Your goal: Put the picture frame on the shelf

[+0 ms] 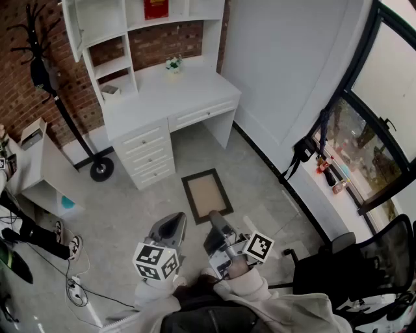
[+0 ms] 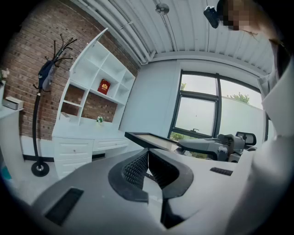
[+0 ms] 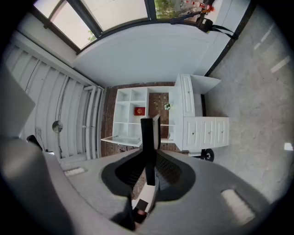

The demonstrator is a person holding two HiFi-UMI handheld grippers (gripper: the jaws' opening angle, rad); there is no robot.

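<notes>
Right claw clamps the picture frame by its edge; left claw is closed, empty. Likely carrying; next, approach the shelf.

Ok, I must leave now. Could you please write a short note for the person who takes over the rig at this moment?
Right tongs: shut on the picture frame, holding it in the air above the floor.
Left tongs: shut, nothing between them, beside the right ones.
Shelf: white unit above the desk, across the room; a red item stands in one upper compartment.
Done: the frame is gripped.
Left: carry it to the shelf, set it down there, release.
</notes>
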